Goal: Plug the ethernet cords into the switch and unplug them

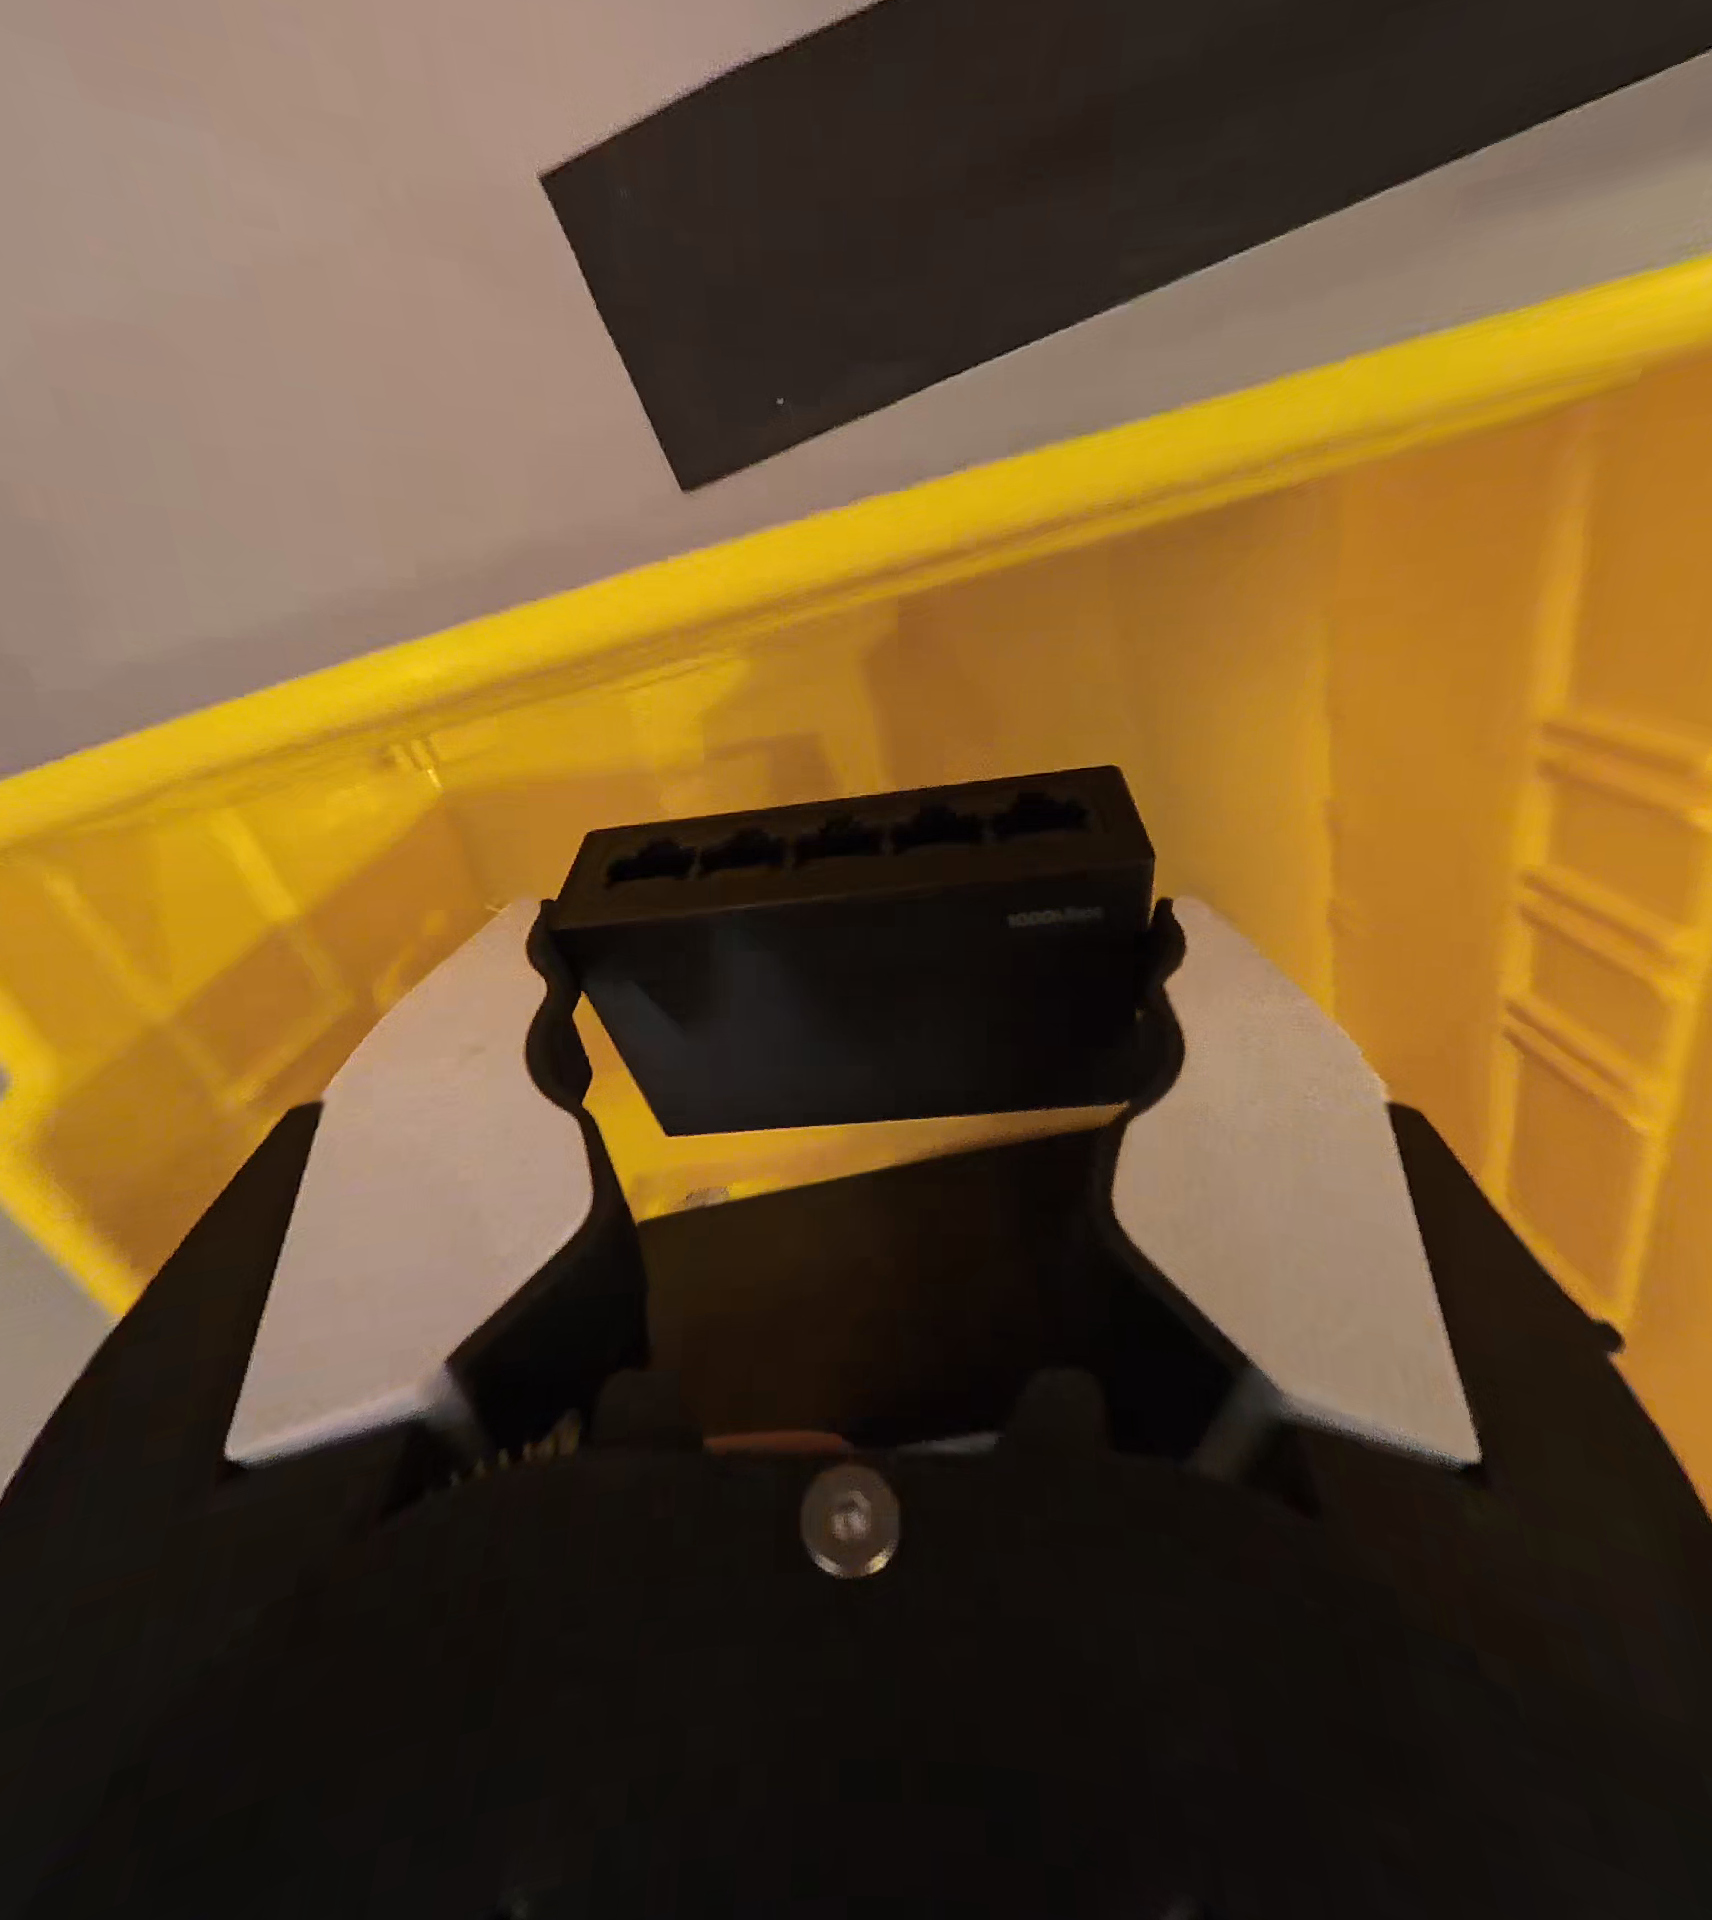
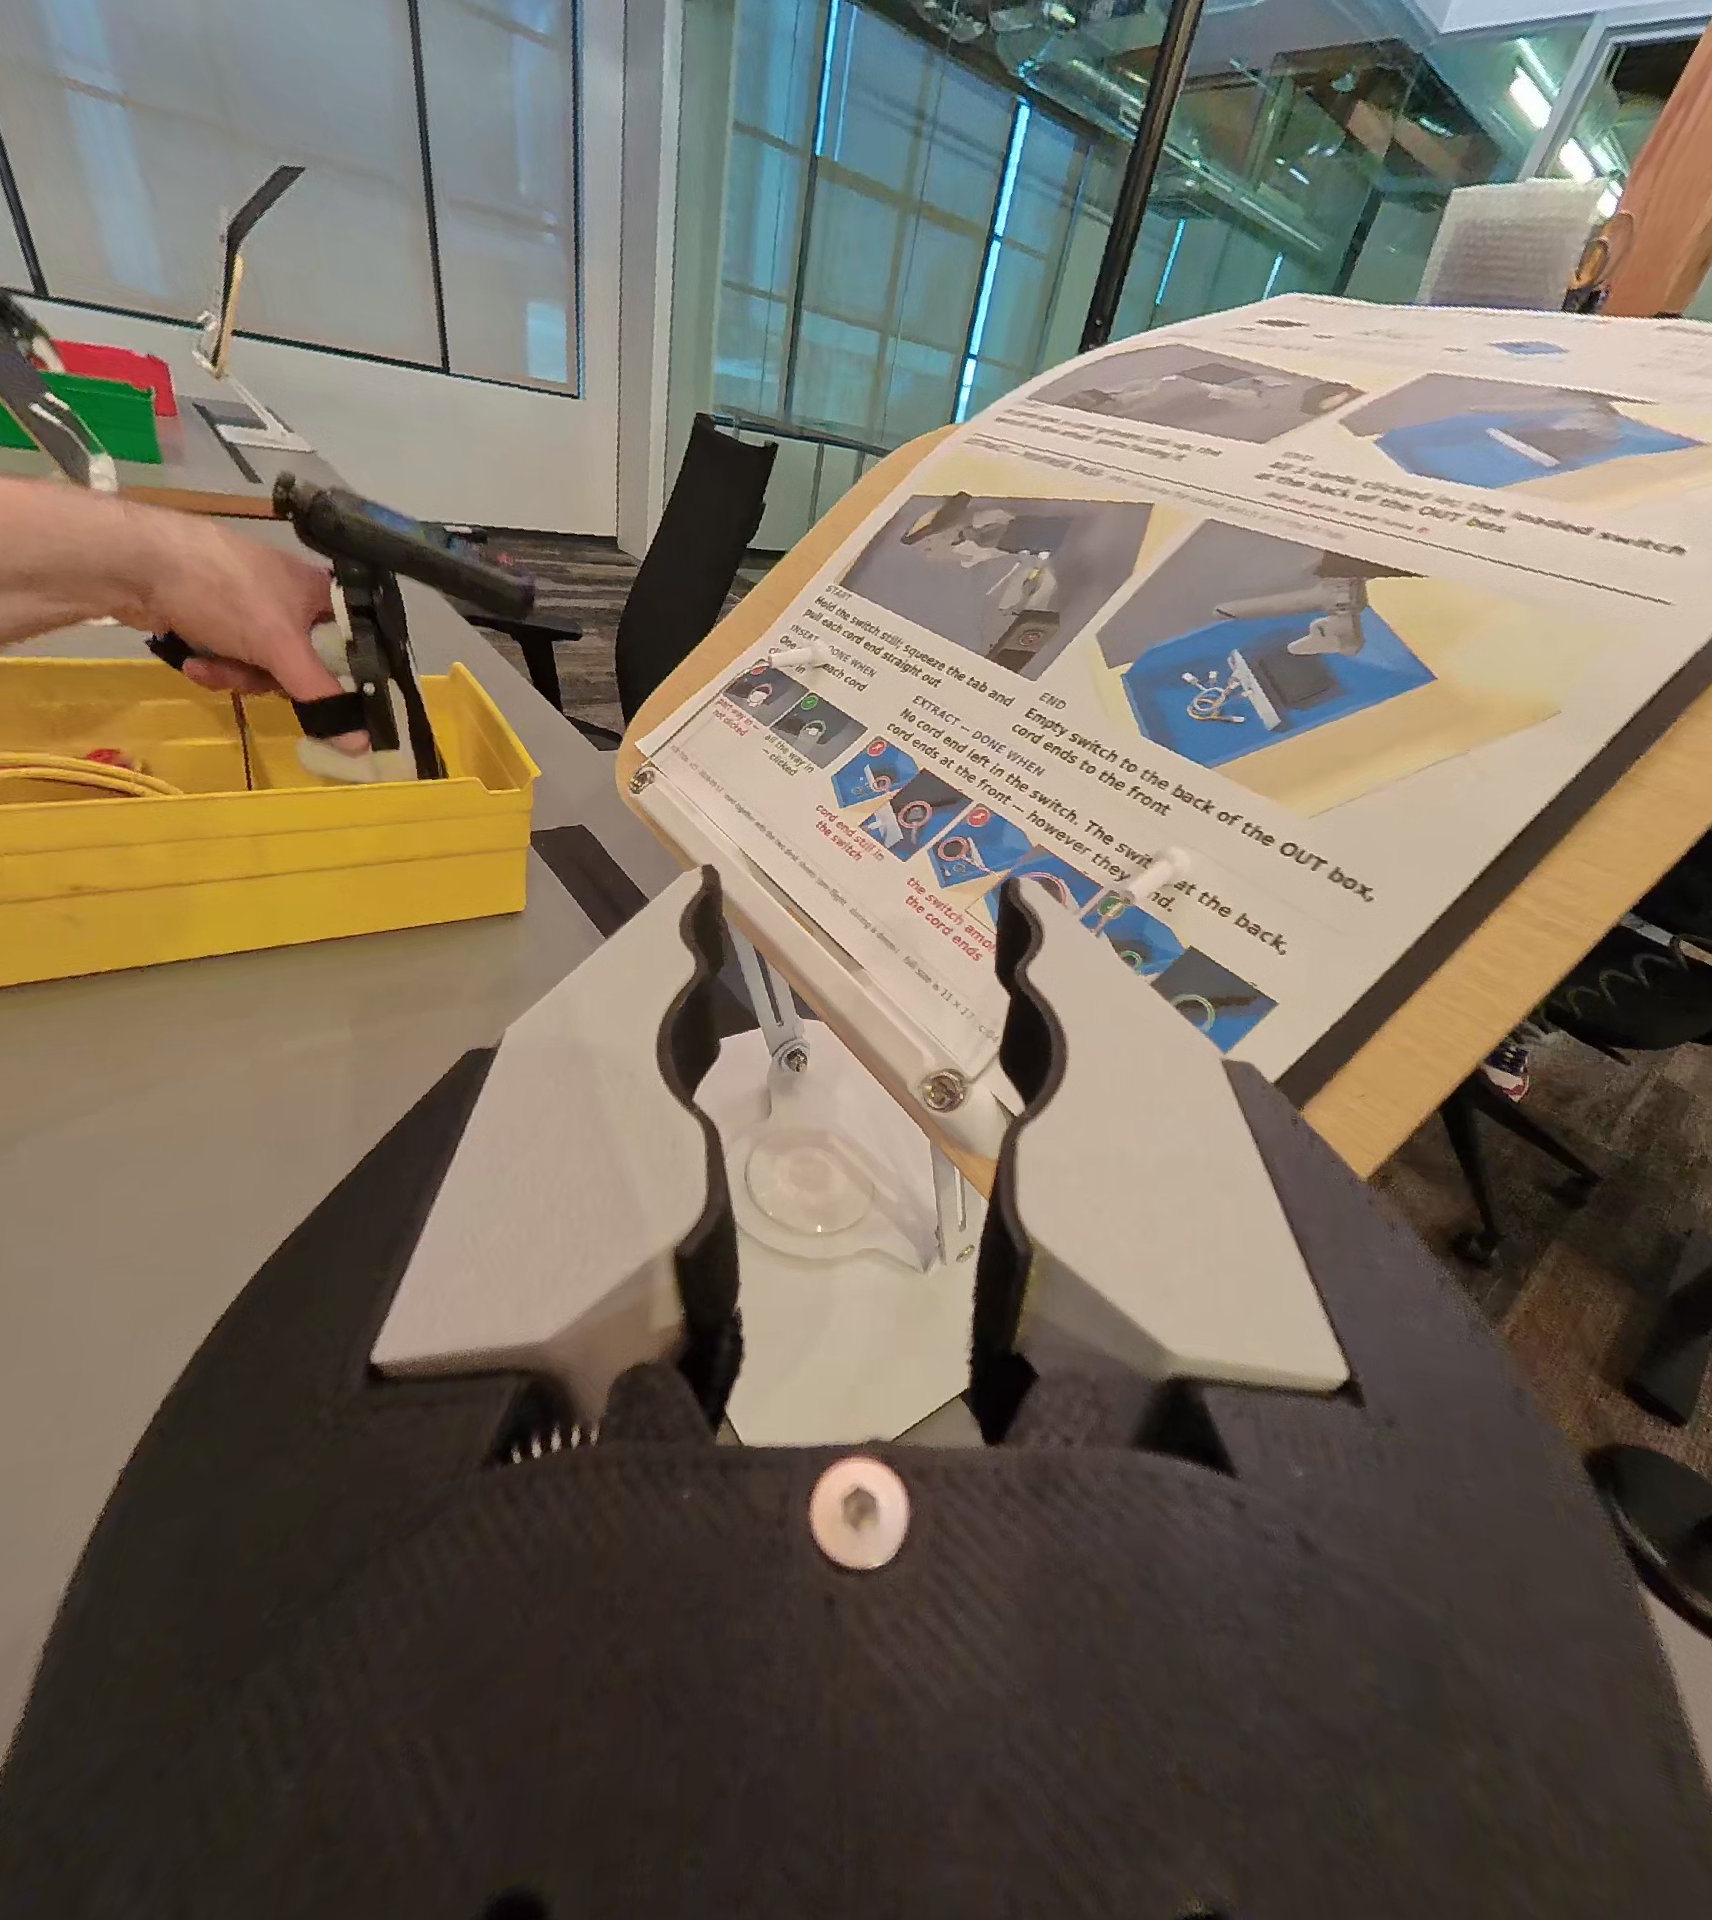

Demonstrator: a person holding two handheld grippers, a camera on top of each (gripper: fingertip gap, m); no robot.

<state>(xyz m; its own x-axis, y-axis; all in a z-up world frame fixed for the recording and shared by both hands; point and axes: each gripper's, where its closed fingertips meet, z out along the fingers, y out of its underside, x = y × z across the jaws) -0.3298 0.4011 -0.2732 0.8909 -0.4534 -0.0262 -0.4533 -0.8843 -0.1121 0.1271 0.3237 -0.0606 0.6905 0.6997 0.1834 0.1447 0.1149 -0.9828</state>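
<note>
A: Two tongs: the left tongs clamp the switch over the yellow bin; the right tongs gape empty.
B: Fetching step, I'd judge. Next, the right needs a yellow cord.

A grey tabletop is seen, and a yellow bin is set on it at the left. A strip of black tape is stuck flat on the tabletop just beside the bin. A clear stand is placed near the right edge, and a printed sheet is held tilted on it. Farther back, a green bin and a red bin are seen on another table.
</note>
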